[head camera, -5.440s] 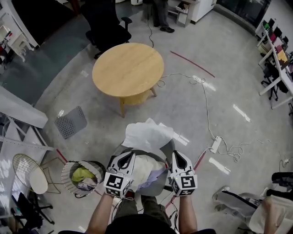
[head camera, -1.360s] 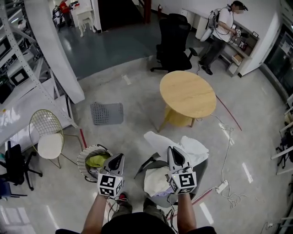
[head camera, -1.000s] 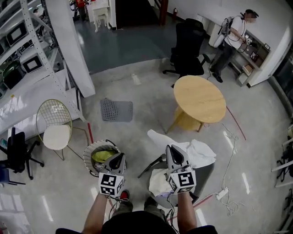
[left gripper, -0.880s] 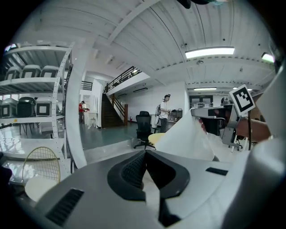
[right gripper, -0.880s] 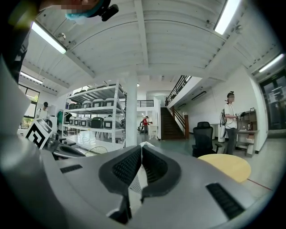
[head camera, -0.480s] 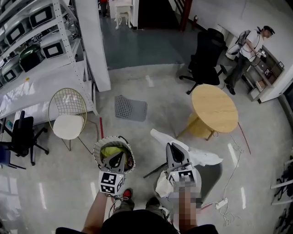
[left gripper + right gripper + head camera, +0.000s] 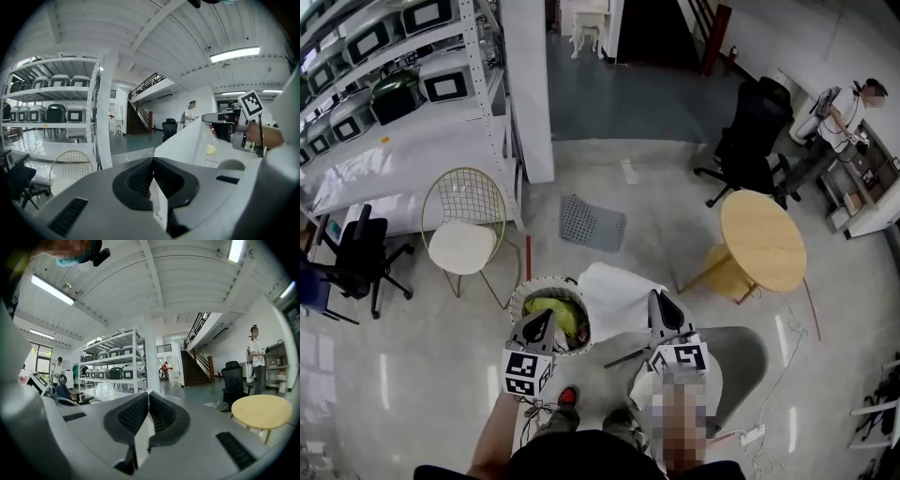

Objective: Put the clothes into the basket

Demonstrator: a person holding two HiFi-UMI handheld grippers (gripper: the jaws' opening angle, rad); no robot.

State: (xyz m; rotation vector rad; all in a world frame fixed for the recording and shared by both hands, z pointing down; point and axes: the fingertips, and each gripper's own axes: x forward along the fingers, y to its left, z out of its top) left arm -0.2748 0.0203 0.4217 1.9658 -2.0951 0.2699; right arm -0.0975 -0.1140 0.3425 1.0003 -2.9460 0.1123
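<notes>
obs: both grippers have swung left with the load. a few seconds back the white garment (image 7: 617, 292) lay bunched on the pile on the grey chair seat (image 7: 741, 358), and the basket (image 7: 521, 298) sat well off to the left. now the basket lies directly ahead of the left gripper (image 7: 543, 322), and the garment is off the chair, stretched in the air between the left gripper and the right gripper (image 7: 660, 307).

grip: left gripper view shows its jaws clamped together with a thin edge of white cloth pinched between the pads, the rest of the fabric running off to the right. right gripper view shows the same: jaws closed on a strip of white cloth that hangs down through them. both holds look firm (no slack seen at the pads).

position: the garment's left edge sits just beside the basket's right rim, possibly over it; most of the cloth is to the right of the opening, above bare floor. the basket already holds yellow-green clothes (image 7: 549, 315).

meaning: the carry looks nearly done, but a drop here would likely miss. judgement: the right gripper needs to come further left so the whole garment hangs over the opening before either jaw lets go. risk: trailing cloth draping outside the rim.
</notes>
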